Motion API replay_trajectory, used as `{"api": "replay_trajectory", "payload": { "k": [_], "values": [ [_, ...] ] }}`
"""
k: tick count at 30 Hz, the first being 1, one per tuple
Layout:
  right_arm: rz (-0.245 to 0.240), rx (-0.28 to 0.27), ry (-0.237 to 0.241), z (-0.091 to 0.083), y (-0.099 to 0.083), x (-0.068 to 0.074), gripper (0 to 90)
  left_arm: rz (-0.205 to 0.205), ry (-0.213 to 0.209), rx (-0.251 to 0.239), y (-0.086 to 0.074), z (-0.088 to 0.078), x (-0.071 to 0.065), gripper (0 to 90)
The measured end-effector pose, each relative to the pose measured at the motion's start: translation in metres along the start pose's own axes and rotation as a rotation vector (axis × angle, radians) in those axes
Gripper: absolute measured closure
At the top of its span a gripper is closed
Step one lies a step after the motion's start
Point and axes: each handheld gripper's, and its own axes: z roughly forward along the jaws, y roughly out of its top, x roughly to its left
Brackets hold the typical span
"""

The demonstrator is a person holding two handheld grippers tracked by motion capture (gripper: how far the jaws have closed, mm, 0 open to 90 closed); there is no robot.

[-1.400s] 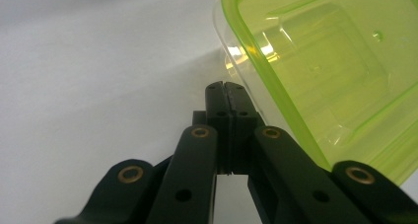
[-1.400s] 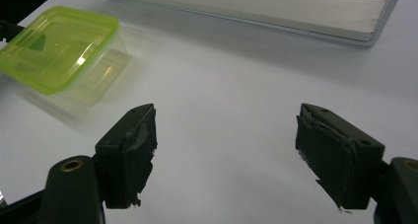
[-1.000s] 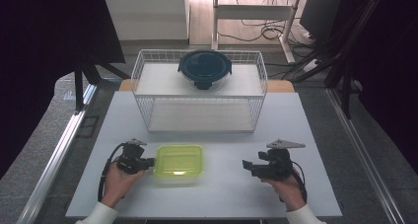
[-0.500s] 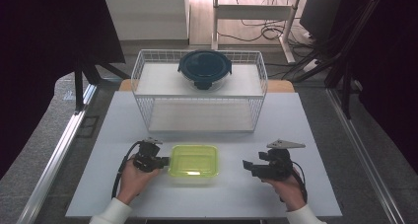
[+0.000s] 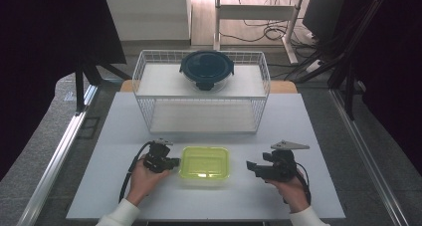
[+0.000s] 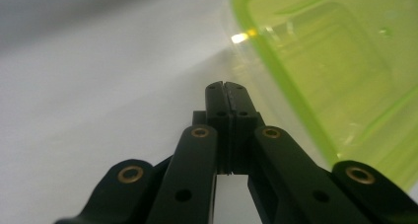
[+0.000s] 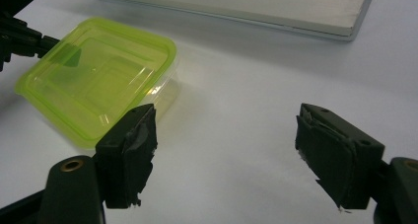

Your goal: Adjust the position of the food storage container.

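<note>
Green-lidded container [image 5: 204,163] low in the centre of the high view, flat on the white worktop [image 5: 318,131], in front of the wire basket [image 5: 201,89] with a dark round container [image 5: 206,69] on top. Left gripper [image 5: 175,162] at the container's left edge, fingers [image 6: 227,98] closed together with nothing between, tips against or just beside the side wall below the green rim. Right gripper [image 5: 250,167] apart on the right, fingers [image 7: 132,140] wide open, empty. Probably light, thin clear plastic: somewhat flexible walls, smooth and slippery, easy to slide on the worktop. Best hold likely at the lid rim or across a short side, with gentle pressure; strong squeeze possibly bending the wall or popping the lid.
</note>
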Motion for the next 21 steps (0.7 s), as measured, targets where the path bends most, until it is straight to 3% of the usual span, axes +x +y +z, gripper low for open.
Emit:
{"api": "replay_trajectory", "payload": {
  "k": [4, 9, 12, 15, 19, 21],
  "values": [
    [-0.006, -0.014, -0.003, -0.001, 0.001, 0.0, 23.7, -0.021, 0.056, -0.068, -0.004, -0.022, 0.011, 90.0],
    [-0.014, -0.012, -0.001, 0.0, 0.002, 0.001, 23.6, -0.04, 0.057, -0.135, -0.01, -0.047, 0.022, 89.3],
    [-0.021, -0.006, 0.002, 0.003, 0.002, 0.003, 23.6, -0.049, 0.032, -0.174, -0.014, -0.058, 0.026, 77.2],
    [-0.029, -0.01, 0.013, 0.003, 0.003, 0.004, 23.6, -0.079, -0.001, -0.158, -0.016, -0.066, 0.028, 50.6],
    [-0.034, -0.015, 0.019, 0.006, 0.008, 0.005, 23.6, -0.063, 0.0, -0.189, -0.02, -0.076, 0.023, 43.4],
    [-0.036, -0.015, 0.023, 0.008, 0.01, 0.005, 23.6, -0.073, 0.003, -0.19, -0.021, -0.077, 0.021, 38.1]
  ]
}}
